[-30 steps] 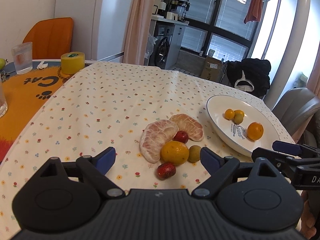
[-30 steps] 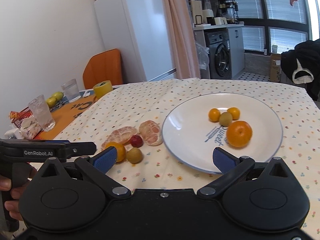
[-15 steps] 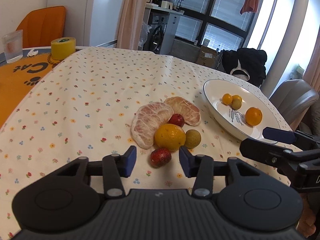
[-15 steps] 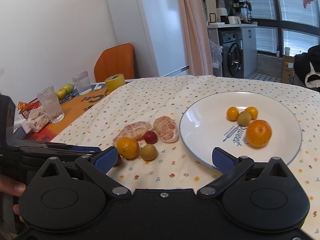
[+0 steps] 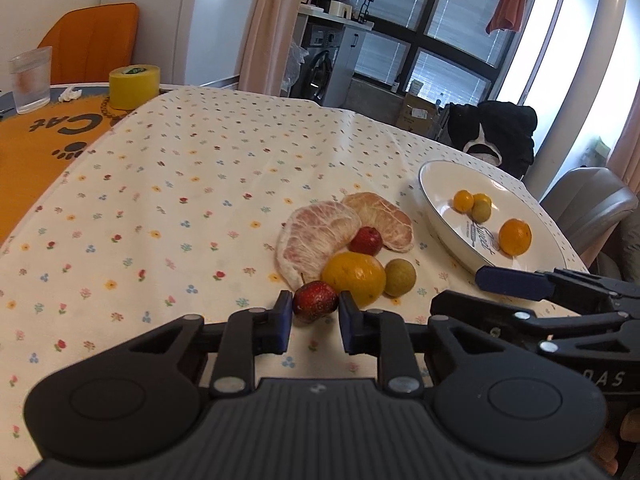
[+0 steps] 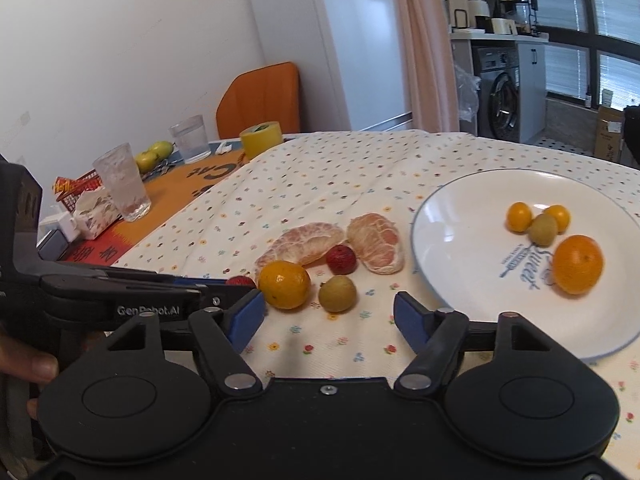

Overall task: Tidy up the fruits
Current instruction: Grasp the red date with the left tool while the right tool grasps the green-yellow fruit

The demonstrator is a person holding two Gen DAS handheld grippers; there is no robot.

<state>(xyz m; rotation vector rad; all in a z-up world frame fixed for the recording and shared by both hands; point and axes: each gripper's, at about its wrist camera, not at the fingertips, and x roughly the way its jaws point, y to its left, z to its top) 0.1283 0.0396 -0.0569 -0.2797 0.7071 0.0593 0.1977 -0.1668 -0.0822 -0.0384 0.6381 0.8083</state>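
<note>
Two blue pads of the left gripper bracket the small red fruit on the tablecloth, narrowed but seemingly not clamped. Squeeze off-centre and it may roll into the orange. Right gripper hovers wide open, empty, beside the plate.

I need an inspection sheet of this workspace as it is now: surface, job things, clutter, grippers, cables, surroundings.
Surface: floral tablecloth; orange cat mat beside it.
Job's things: white plate holds one orange, two small orange fruits and a green one. On the cloth: two peeled pomelo segments, loose orange, green fruit, two small red fruits.
Clutter: yellow tape roll, two glasses, tissue pack, green apples.
Grippers: left gripper has its fingers on both sides of a red fruit, contact unclear; right gripper open, holding nothing.
Cables: nothing seen.
Surroundings: orange chair, washing machine, windows.
</note>
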